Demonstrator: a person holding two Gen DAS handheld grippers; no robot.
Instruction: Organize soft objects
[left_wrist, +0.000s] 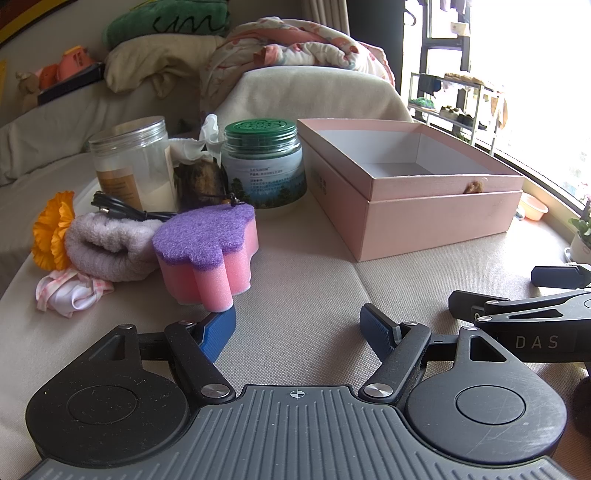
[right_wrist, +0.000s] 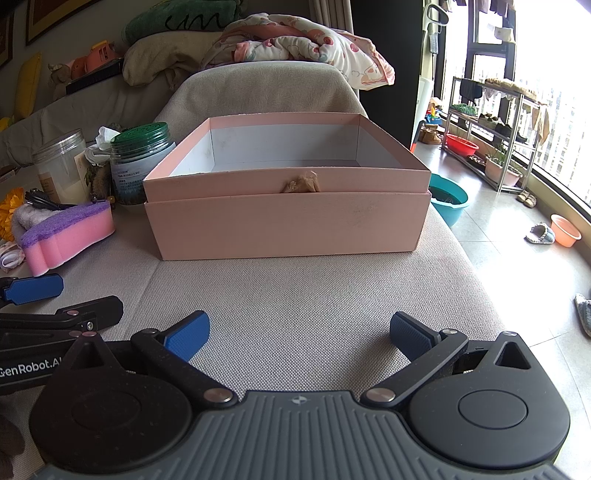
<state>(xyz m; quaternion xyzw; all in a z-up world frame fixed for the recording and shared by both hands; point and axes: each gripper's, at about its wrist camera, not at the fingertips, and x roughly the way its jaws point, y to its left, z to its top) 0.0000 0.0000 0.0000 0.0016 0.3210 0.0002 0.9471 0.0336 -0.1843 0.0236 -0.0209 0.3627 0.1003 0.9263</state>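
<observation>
A pink sponge with a purple scrub top (left_wrist: 207, 254) lies on the beige cushion just ahead of my left gripper (left_wrist: 299, 328), which is open and empty; its left fingertip (left_wrist: 219, 332) sits right under the sponge's near edge. A rolled lilac towel (left_wrist: 107, 243), an orange fabric flower (left_wrist: 51, 229) and a pink-white cloth (left_wrist: 70, 291) lie left of the sponge. The open pink box (left_wrist: 424, 206) stands to the right. In the right wrist view the box (right_wrist: 288, 225) is straight ahead of my open, empty right gripper (right_wrist: 299, 336); the sponge (right_wrist: 66, 232) lies left.
A clear jar (left_wrist: 129, 162), a green-lidded jar (left_wrist: 262, 166), tissue and a black cable (left_wrist: 125, 212) stand behind the soft things. Pillows and a blanket (right_wrist: 295, 40) pile on the sofa back. The cushion's right edge drops to the floor with basins (right_wrist: 448, 203).
</observation>
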